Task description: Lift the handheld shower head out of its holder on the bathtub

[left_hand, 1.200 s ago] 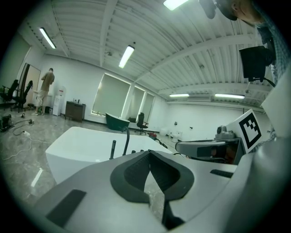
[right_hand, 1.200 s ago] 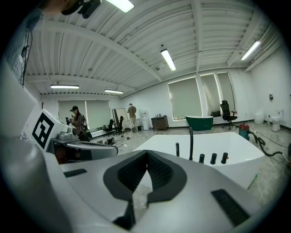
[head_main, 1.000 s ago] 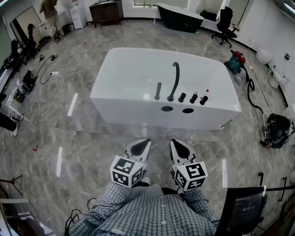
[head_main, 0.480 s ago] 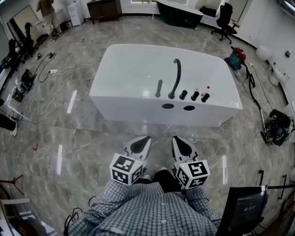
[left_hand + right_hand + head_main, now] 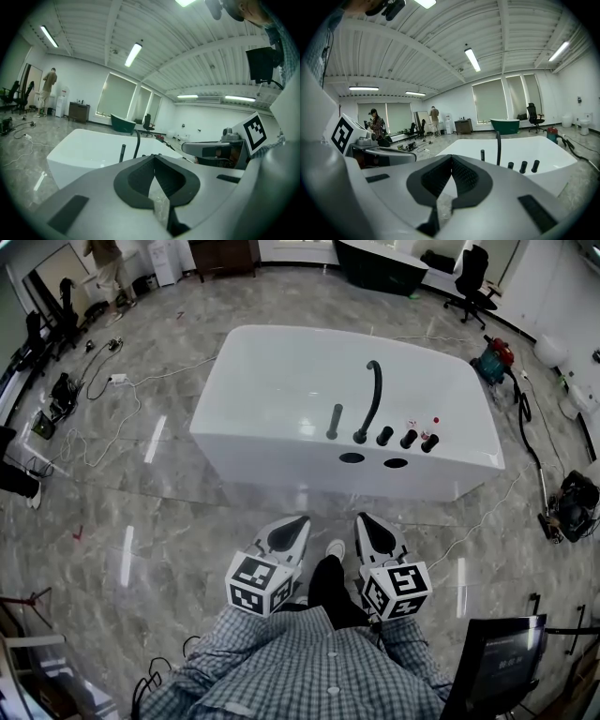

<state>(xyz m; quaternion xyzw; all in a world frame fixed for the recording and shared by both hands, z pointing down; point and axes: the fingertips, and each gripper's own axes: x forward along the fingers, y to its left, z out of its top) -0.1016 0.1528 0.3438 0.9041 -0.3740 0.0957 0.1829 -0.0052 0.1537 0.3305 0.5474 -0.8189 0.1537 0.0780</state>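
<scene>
The white bathtub (image 5: pixel 281 381) stands on the marble floor ahead of me. On its near rim the dark handheld shower head (image 5: pixel 335 421) stands upright in its holder, left of the tall curved spout (image 5: pixel 371 395) and three dark knobs (image 5: pixel 409 439). My left gripper (image 5: pixel 299 520) and right gripper (image 5: pixel 361 517) are held side by side well short of the tub, both shut and empty. The left gripper view shows its jaws (image 5: pixel 153 157) meeting, with the shower head (image 5: pixel 122 153) beyond. In the right gripper view the closed jaws (image 5: pixel 451 158) point toward the shower head (image 5: pixel 482 155).
Cables (image 5: pixel 103 399) trail over the floor at the left. A vacuum cleaner (image 5: pixel 493 358) and hose lie right of the tub, and a dark screen (image 5: pixel 495 664) stands at the lower right. A dark tub (image 5: pixel 380 263), an office chair (image 5: pixel 472 277) and a person (image 5: pixel 108 259) are at the back.
Both grippers have edged forward toward the tub, still shut. A leg and shoe have come into view between them as the person steps forward.
</scene>
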